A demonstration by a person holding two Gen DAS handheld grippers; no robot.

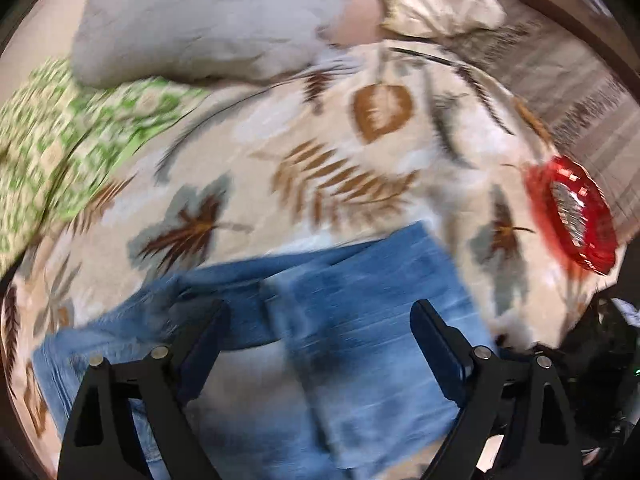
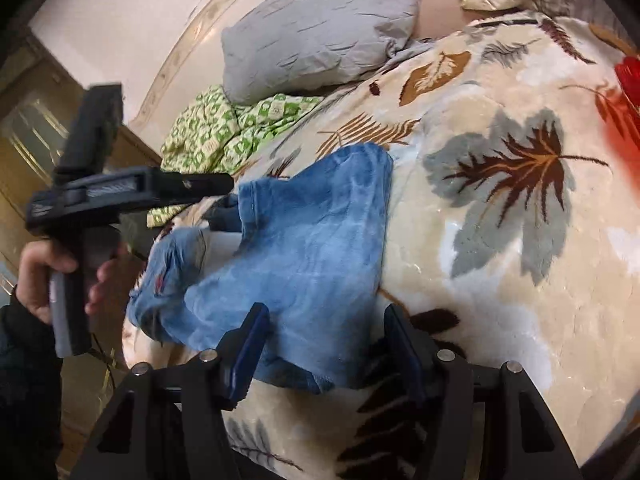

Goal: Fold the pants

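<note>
With the jeans [image 2: 304, 256] already doubled into a bundle on the bed [image 2: 500, 320], both claws, left [image 1: 320, 344] and right [image 2: 324, 344], hang wide and empty; next likely means regripping an edge to fold again.

Folded blue pants [image 2: 308, 264] on leaf-print blanket [image 2: 500, 240], right gripper [image 2: 324, 344] jaws parted above

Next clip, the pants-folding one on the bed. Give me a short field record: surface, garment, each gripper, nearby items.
surface: leaf-print blanket on a bed
garment: blue jeans, lying bunched and partly folded
left gripper: open above the jeans, nothing between the pads
right gripper: open at the jeans' near edge, grip not visible
nearby: grey pillow, green patterned cloth, red object
image note: left wrist view blurred
</note>
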